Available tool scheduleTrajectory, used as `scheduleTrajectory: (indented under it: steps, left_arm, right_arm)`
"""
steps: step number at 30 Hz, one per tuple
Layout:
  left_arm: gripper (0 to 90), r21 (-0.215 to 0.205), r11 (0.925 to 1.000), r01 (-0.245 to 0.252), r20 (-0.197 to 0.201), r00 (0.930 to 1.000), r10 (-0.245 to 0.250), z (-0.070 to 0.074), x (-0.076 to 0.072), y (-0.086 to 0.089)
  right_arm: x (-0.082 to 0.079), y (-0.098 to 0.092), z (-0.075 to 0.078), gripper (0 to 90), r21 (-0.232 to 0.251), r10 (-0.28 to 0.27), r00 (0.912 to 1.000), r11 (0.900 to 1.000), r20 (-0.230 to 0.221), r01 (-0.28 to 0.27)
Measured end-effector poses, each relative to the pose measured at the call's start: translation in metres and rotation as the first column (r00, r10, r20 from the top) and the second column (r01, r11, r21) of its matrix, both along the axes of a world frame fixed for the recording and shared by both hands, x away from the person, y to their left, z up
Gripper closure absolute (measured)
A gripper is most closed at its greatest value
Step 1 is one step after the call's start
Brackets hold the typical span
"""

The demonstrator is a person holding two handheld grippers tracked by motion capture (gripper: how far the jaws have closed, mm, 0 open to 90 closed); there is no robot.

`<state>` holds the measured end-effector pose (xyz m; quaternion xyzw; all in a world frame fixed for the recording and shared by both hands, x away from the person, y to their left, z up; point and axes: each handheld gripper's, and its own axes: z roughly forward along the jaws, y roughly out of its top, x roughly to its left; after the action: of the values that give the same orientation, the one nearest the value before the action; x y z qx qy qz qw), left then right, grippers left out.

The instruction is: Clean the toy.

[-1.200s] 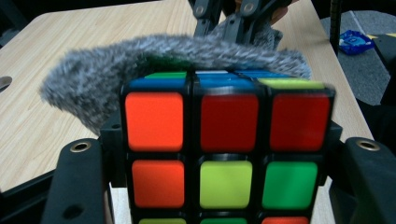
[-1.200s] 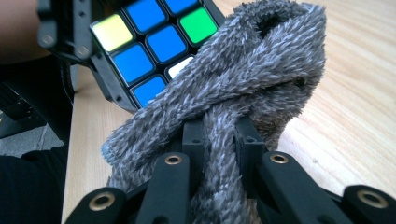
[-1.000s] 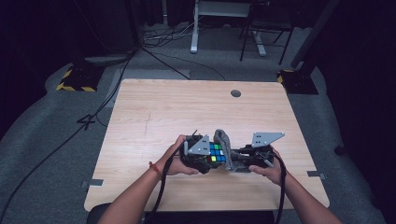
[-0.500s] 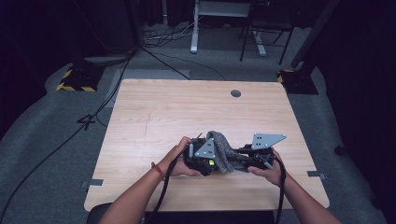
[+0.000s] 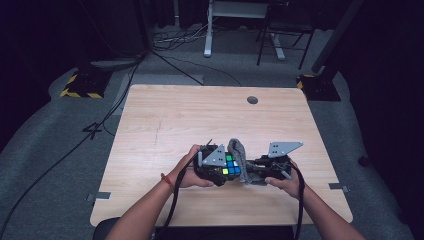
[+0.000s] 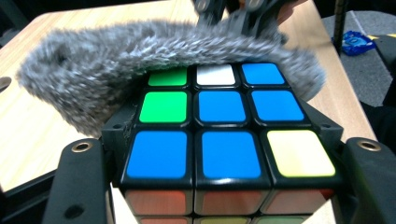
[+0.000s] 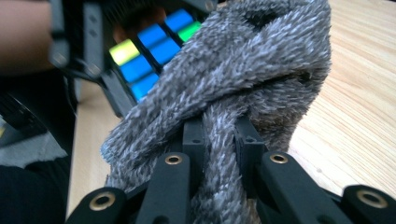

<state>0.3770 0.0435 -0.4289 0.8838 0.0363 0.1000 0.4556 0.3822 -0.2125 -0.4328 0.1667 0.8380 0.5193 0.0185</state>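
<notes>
Dim lab or studio; lone table [image 5: 165, 120]; floor cables [image 5: 170, 57]; stand legs [image 5: 280, 50]

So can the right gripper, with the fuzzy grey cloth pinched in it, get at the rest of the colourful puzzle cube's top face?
Probably yes. The right gripper is shut on the fuzzy grey cloth, which already drapes over the far row of the colourful puzzle cube; the left gripper clamps only the sides.

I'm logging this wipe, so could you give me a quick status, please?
Left gripper shut on puzzle cube. Right gripper shut on grey fuzzy cloth, draped over the cube's far edge. Nothing in the way on the table.
</notes>
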Motion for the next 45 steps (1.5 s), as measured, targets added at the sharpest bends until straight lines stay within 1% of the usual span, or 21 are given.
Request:
scheduleTrajectory:
  steps: [3, 6, 7, 8, 9, 13, 15, 17, 18, 19, 20, 21, 24, 25, 28, 33, 35, 36, 39, 41, 45]
  left_arm:
    - [32.7, 0.012, 0.9999, -0.003, -0.004, 1.0, 0.003, -0.001, 0.001, -0.001]
    - [32.9, 0.078, 0.9969, -0.012, 0.016, 0.9998, 0.011, -0.005, -0.001, -0.009]
    - [33.0, 0.078, 0.9969, -0.012, 0.016, 0.9998, 0.011, -0.005, -0.001, -0.009]
    - [33.1, 0.096, 0.9951, -0.021, 0.028, 0.9994, 0.019, -0.006, -0.002, -0.011]
    - [33.2, 0.096, 0.9951, -0.021, 0.028, 0.9994, 0.019, -0.006, -0.002, -0.011]
    - [33.4, 0.038, 0.9989, -0.027, 0.008, 0.9996, 0.026, -0.002, 0.0, -0.006]
    - [33.4, 0.034, 0.9991, -0.027, 0.007, 0.9996, 0.026, -0.001, 0.0, -0.006]
    - [33.5, 0.026, 0.9994, -0.021, 0.001, 0.9998, 0.021, -0.001, 0.001, -0.005]
    - [33.5, 0.023, 0.9995, -0.022, 0.002, 0.9998, 0.022, 0.0, 0.001, -0.004]
    - [33.5, 0.021, 0.9996, -0.021, 0.0, 0.9998, 0.021, 0.0, 0.001, -0.004]
    - [33.6, 0.022, 0.9995, -0.023, 0.003, 0.9997, 0.023, 0.001, 0.0, -0.004]
    - [33.6, 0.016, 0.9997, -0.02, 0.001, 0.9998, 0.02, 0.002, 0.0, -0.003]
    - [33.6, 0.014, 0.9996, -0.025, 0.004, 0.9997, 0.025, 0.003, 0.0, -0.002]
    - [33.6, 0.0, 0.9996, -0.027, 0.001, 0.9996, 0.027, 0.005, 0.001, 0.0]
    - [33.6, -0.006, 0.9993, -0.037, 0.002, 0.9993, 0.037, 0.006, 0.002, 0.002]
    - [33.6, -0.005, 0.999, -0.044, -0.004, 0.999, 0.044, 0.005, 0.003, 0.003]
    - [33.6, -0.007, 0.9991, -0.041, -0.012, 0.9991, 0.041, 0.004, 0.003, 0.002]
    - [33.6, 0.002, 0.9994, -0.033, -0.013, 0.9994, 0.033, 0.002, 0.003, -0.001]
    - [33.6, 0.008, 0.9997, -0.023, -0.016, 0.9996, 0.023, 0.001, 0.001, -0.003]
    - [33.6, 0.017, 0.9997, -0.015, -0.02, 0.9997, 0.016, 0.0, -0.001, -0.006]
    - [33.6, 0.022, 0.9997, -0.01, -0.02, 0.9998, 0.011, -0.001, -0.002, -0.008]
  right_arm:
    - [-0.002, 0.001, 0.002, 79.1, 0.011, 0.007, 0.9999, 1.0, 0.011, -0.007]
    - [-0.008, 0.005, 0.01, 79.2, 0.036, 0.037, 0.9986, 0.999, 0.038, -0.038]
    - [-0.008, 0.005, 0.01, 79.2, 0.036, 0.037, 0.9986, 0.999, 0.038, -0.038]
    - [-0.012, 0.01, 0.013, 79.1, 0.002, 0.038, 0.9967, 0.999, 0.072, -0.039]
    - [-0.012, 0.01, 0.013, 79.1, 0.002, 0.038, 0.9967, 0.999, 0.072, -0.039]
    - [-0.009, 0.008, 0.011, 79.2, -0.01, -0.009, 0.9971, 1.0, 0.076, 0.009]
    - [-0.008, 0.007, 0.011, 79.2, -0.014, -0.019, 0.9973, 1.0, 0.07, 0.02]
    - [-0.007, 0.007, 0.009, 79.2, -0.041, -0.031, 0.9966, 0.999, 0.076, 0.034]
    - [-0.004, 0.007, 0.006, 79.2, -0.074, -0.046, 0.9965, 0.996, 0.07, 0.051]
    - [-0.004, 0.007, 0.006, 79.2, -0.074, -0.046, 0.9965, 0.996, 0.07, 0.051]
    - [-0.002, 0.006, 0.003, 79.2, -0.104, -0.055, 0.9955, 0.993, 0.078, 0.062]
    - [0.002, 0.004, -0.004, 79.3, -0.115, -0.069, 0.9967, 0.991, 0.043, 0.074]
    - [0.005, 0.002, -0.008, 79.3, -0.145, -0.068, 0.9973, 0.987, 0.028, 0.071]
    - [0.006, 0.001, -0.011, 79.2, -0.147, -0.056, 0.9984, 0.988, 0.001, 0.055]
    - [0.006, 0.002, -0.011, 79.2, -0.162, -0.045, 0.999, 0.986, -0.008, 0.043]
    - [-0.003, 0.003, -0.003, 79.2, -0.127, -0.003, 0.9996, 0.992, 0.026, 0.006]
    - [-0.007, 0.004, 0.003, 79.1, -0.102, 0.004, 0.9989, 0.995, 0.046, 0.001]
    - [-0.01, 0.005, 0.008, 79.1, -0.058, 0.011, 0.9979, 0.998, 0.063, -0.007]
    - [-0.012, 0.006, 0.012, 79.1, -0.043, 0.007, 0.9961, 0.999, 0.088, -0.003]
    - [-0.013, 0.006, 0.015, 79.1, -0.005, 0.008, 0.9946, 1.0, 0.103, -0.007]
    - [-0.012, 0.006, 0.015, 79.0, -0.002, -0.009, 0.9937, 1.0, 0.111, 0.009]
